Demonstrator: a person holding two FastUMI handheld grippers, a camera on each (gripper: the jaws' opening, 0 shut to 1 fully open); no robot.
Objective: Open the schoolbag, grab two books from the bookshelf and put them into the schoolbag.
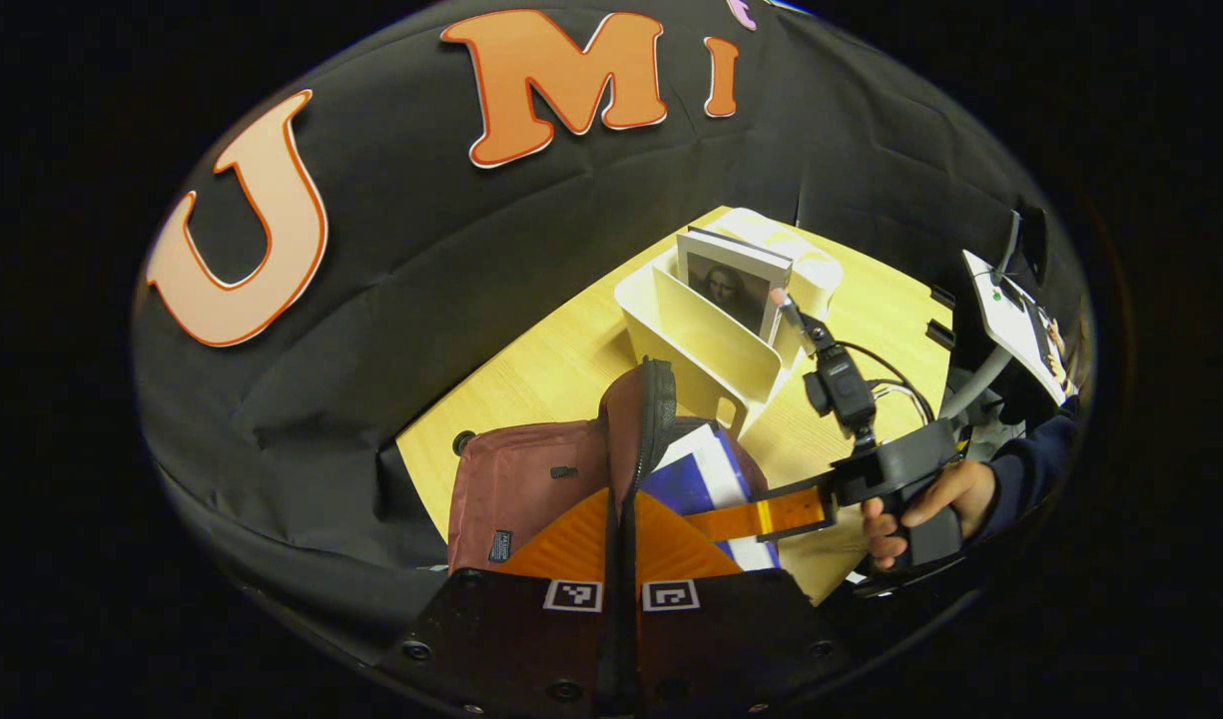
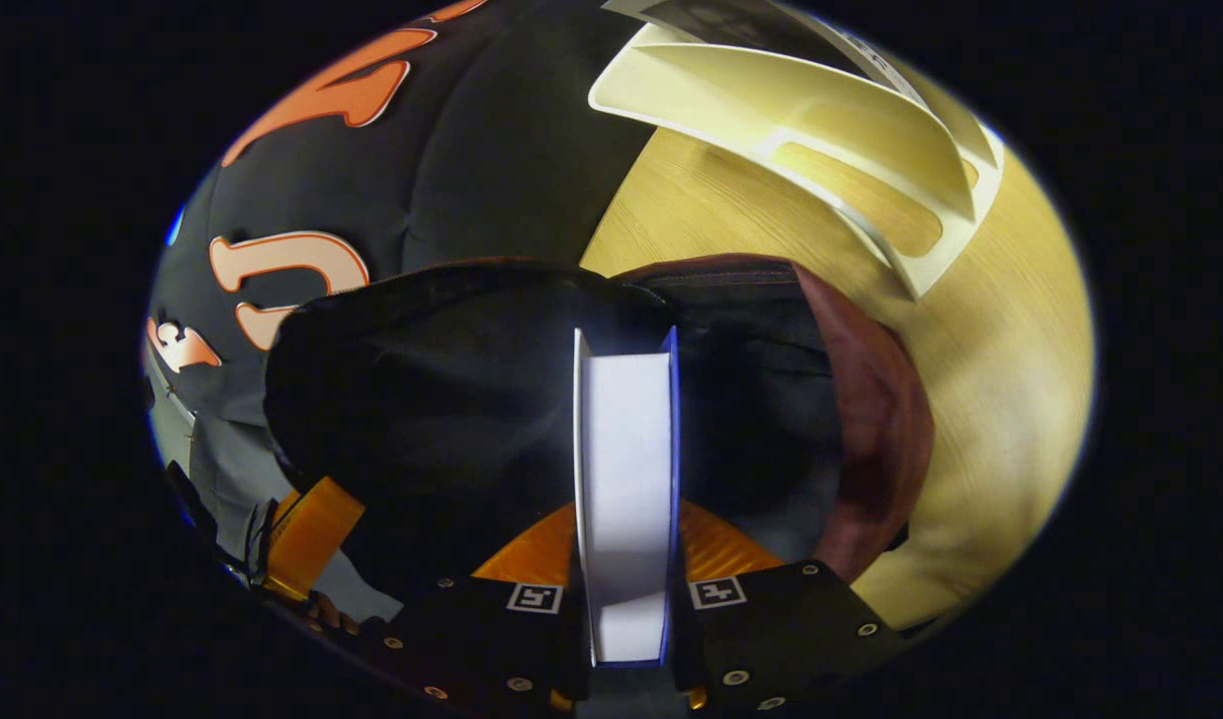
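The maroon schoolbag lies on the wooden table with its mouth open. My left gripper is shut on the bag's black zipper edge and holds it up. A blue-and-white book stands partly inside the bag, and my right gripper, held by a hand, grips it. In the right gripper view the book's white page edge sits between both fingers of the right gripper, over the bag's dark inside. A book with a portrait cover stands in the cream bookshelf.
The cream bookshelf stands just beyond the bag on the wooden table. The table's edge meets the black cloth wall at the left. The left gripper is at the bag's near left side.
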